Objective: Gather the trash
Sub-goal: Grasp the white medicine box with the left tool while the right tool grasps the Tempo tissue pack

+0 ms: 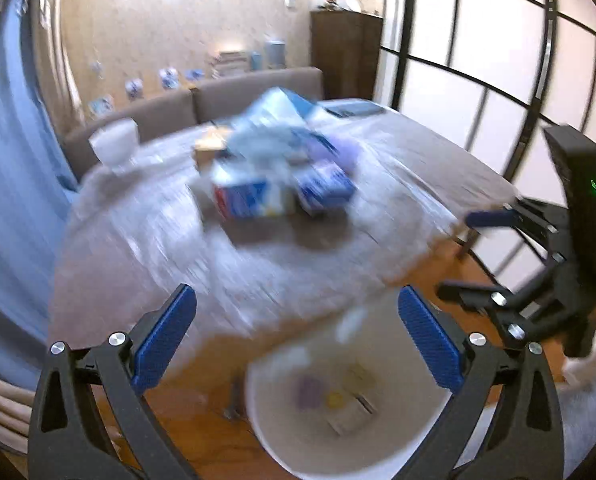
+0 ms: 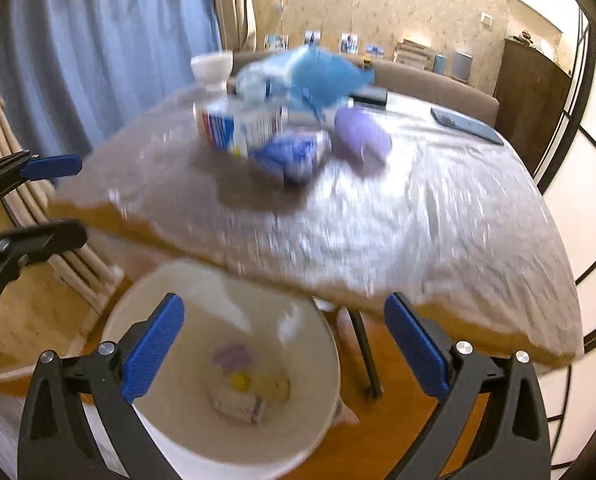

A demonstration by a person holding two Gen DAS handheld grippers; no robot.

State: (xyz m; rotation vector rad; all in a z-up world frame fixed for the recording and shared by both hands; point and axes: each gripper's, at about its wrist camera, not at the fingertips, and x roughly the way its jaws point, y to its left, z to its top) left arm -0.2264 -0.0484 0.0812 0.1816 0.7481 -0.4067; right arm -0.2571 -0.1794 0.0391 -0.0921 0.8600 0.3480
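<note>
White bucket [image 2: 217,360] sits below both wide-open, empty grippers, left gripper [image 1: 298,344] and right gripper [image 2: 283,344]; ahead on the table [image 2: 438,220], the trash pile [image 2: 273,120] of cartons and wrappers looks light and crushable, best pinched across a carton's narrow sides.

Motion smears nearly all I see. The heap of packaging [image 2: 273,120] on my table [image 2: 438,208] is a blur; print on the cartons is unreadable. In the white bucket [image 2: 177,420] at six o'clock, the scraps [image 2: 241,384] are only purple, yellow and pale blotches; I cannot tell what they are. The bucket's near rim is cut off by the lower edge, partly behind my right tongs [image 2: 283,344]. In the left view, my left tongs [image 1: 298,340] hide part of the bucket, and my other tongs are cut at three o'clock.
</note>
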